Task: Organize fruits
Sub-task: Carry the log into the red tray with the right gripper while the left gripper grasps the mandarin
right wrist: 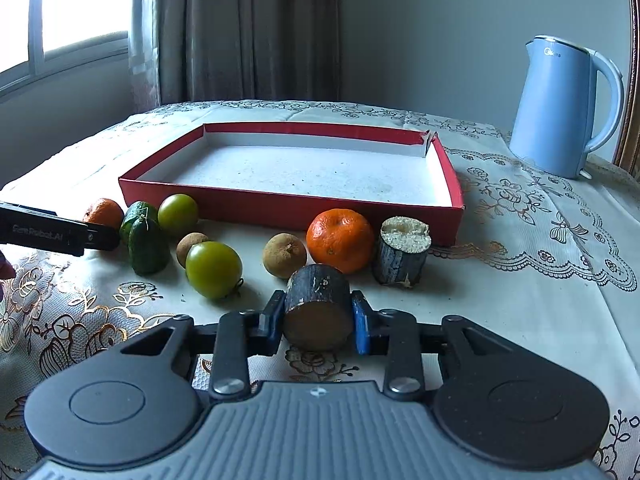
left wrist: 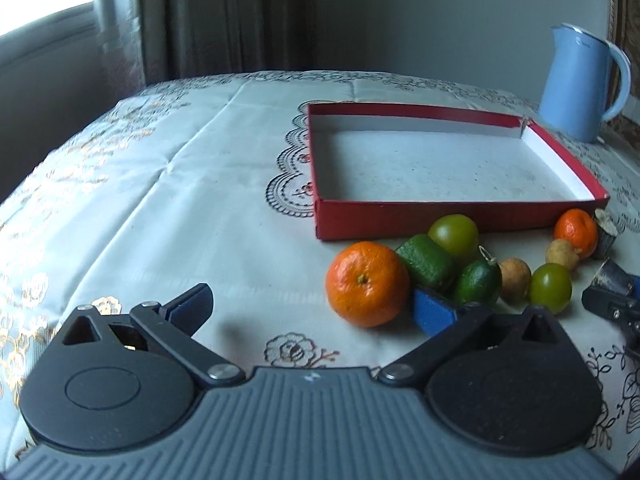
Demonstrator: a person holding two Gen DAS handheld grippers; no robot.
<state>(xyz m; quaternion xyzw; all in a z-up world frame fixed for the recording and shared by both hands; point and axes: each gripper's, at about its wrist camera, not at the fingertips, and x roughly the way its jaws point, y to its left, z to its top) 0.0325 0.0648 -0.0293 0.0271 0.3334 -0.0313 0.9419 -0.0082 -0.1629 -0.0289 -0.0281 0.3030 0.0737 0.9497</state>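
Observation:
My right gripper [right wrist: 318, 320] is shut on a short dark piece of sugarcane [right wrist: 318, 312] lying on its side, low over the tablecloth. Just beyond it stand a second cane piece [right wrist: 402, 254], a tangerine [right wrist: 340, 240] and a brown longan [right wrist: 284, 255]. Further left lie round green fruits [right wrist: 213, 264], small cucumbers [right wrist: 146, 246] and another tangerine [right wrist: 104, 213]. My left gripper [left wrist: 312, 312] is open, with that large tangerine [left wrist: 366, 284] just ahead, close by its right finger [left wrist: 432, 312]. The red box [left wrist: 400, 216] behind the fruits holds nothing.
A blue kettle [right wrist: 560, 108] stands at the back right of the table. The left gripper's arm [right wrist: 60, 234] reaches in from the left edge of the right wrist view. Bare patterned tablecloth [left wrist: 180, 200] stretches left of the box. A curtain and a window are behind.

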